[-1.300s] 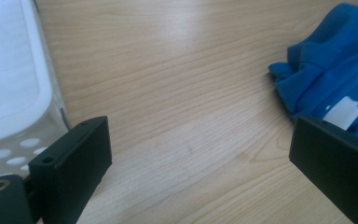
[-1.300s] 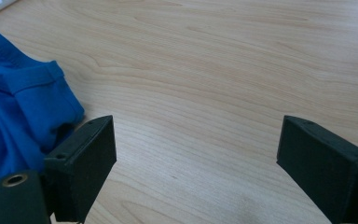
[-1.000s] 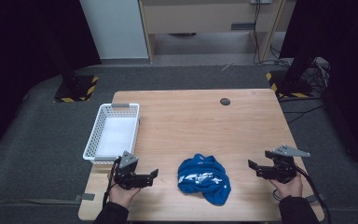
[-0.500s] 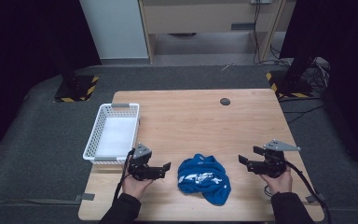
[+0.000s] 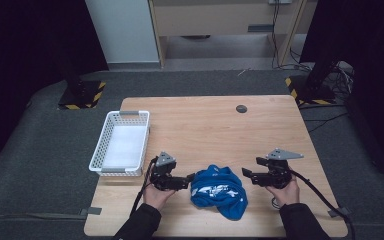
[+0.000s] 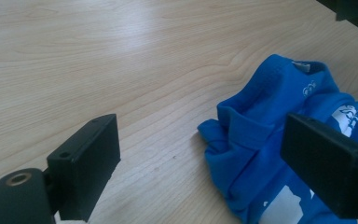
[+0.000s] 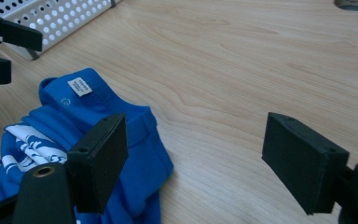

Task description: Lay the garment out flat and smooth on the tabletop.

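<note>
A crumpled blue garment with white print lies near the table's front edge, between my two grippers. My left gripper points right and stands open, its tips right at the cloth's left edge. In the left gripper view the blue garment lies partly between the wide-apart jaws. My right gripper points left, open, a short way off the cloth's right edge. In the right gripper view the garment, with a white label, lies at the left behind the left jaw, and bare wood shows between the jaws.
A white perforated basket stands empty at the table's left side; its wall shows in the right gripper view. A small dark round grommet sits near the far edge. Cables trail off each gripper toward the front.
Both grippers have moved inward toward the blue garment, the left one rightward and the right one leftward. The garment has not moved.
</note>
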Tool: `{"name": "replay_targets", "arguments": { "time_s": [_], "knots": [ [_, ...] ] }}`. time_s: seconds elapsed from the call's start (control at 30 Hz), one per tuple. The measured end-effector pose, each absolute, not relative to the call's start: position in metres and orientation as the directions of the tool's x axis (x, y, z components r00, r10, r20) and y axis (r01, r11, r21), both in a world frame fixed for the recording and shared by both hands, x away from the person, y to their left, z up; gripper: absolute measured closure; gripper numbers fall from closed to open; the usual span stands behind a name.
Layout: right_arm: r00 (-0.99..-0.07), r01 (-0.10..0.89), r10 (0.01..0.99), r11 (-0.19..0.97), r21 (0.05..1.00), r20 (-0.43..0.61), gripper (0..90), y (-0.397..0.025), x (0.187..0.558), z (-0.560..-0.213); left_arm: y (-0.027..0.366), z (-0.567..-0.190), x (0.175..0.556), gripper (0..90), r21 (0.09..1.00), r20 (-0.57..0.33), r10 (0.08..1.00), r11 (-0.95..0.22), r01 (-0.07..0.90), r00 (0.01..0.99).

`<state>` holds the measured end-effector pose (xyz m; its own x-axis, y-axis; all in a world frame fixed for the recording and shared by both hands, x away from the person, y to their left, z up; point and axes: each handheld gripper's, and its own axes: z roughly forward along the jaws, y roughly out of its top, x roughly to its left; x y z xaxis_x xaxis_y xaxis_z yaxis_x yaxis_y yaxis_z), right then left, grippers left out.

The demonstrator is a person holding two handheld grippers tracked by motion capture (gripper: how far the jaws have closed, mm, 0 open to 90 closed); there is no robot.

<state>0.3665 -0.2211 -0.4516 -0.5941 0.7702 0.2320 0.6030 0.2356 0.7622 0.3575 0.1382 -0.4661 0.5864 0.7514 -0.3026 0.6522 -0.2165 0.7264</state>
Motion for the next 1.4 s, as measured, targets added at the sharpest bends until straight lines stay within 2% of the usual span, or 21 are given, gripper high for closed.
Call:
{"name": "replay_targets", "arguments": {
  "time_s": [0.23,0.33,0.6,0.67,0.83,0.87,0.9,0.97,1.1,1.23,1.4],
  "knots": [
    [-0.626,0.613,0.738,0.268,0.743,0.251,27.0,-0.202,0.369,-0.461,0.13,-0.472,0.362,16.0,0.712,-0.323,0.73,-0.232,0.662,0.603],
    [-0.624,0.631,0.726,0.248,0.735,0.291,27.7,-0.199,0.37,-0.465,0.127,-0.474,0.362,18.1,0.71,-0.315,0.728,-0.244,0.66,0.608],
    [-0.635,0.654,0.703,0.268,0.708,0.321,36.6,-0.193,0.371,-0.477,0.118,-0.482,0.366,27.7,0.69,-0.328,0.708,-0.273,0.67,0.625],
    [-0.64,0.657,0.699,0.281,0.699,0.32,40.3,-0.192,0.371,-0.479,0.116,-0.484,0.366,31.3,0.688,-0.327,0.703,-0.281,0.67,0.631],
    [-0.648,0.673,0.682,0.305,0.674,0.338,56.4,-0.189,0.37,-0.484,0.113,-0.488,0.366,43.3,0.678,-0.346,0.681,-0.294,0.674,0.645],
    [-0.648,0.673,0.682,0.305,0.674,0.338,56.4,-0.189,0.37,-0.484,0.113,-0.488,0.366,46.3,0.678,-0.346,0.681,-0.294,0.674,0.645],
    [-0.651,0.677,0.677,0.313,0.666,0.344,63.1,-0.189,0.37,-0.486,0.113,-0.489,0.366,49.1,0.672,-0.359,0.672,-0.295,0.679,0.648],
    [-0.652,0.678,0.677,0.32,0.662,0.341,70.8,-0.188,0.37,-0.486,0.112,-0.489,0.365,56.4,0.669,-0.368,0.666,-0.296,0.682,0.649],
    [-0.659,0.674,0.671,0.329,0.661,0.339,81.7,-0.188,0.369,-0.487,0.11,-0.49,0.364,69.2,0.665,-0.375,0.663,-0.295,0.687,0.648],
    [-0.662,0.672,0.669,0.33,0.663,0.338,84.9,-0.188,0.368,-0.486,0.107,-0.49,0.362,79.7,0.661,-0.364,0.664,-0.31,0.684,0.653],
    [-0.659,0.661,0.678,0.314,0.682,0.326,85.4,-0.189,0.366,-0.48,0.106,-0.484,0.358,83.5,0.673,-0.355,0.671,-0.3,0.676,0.651]
  ]
}}
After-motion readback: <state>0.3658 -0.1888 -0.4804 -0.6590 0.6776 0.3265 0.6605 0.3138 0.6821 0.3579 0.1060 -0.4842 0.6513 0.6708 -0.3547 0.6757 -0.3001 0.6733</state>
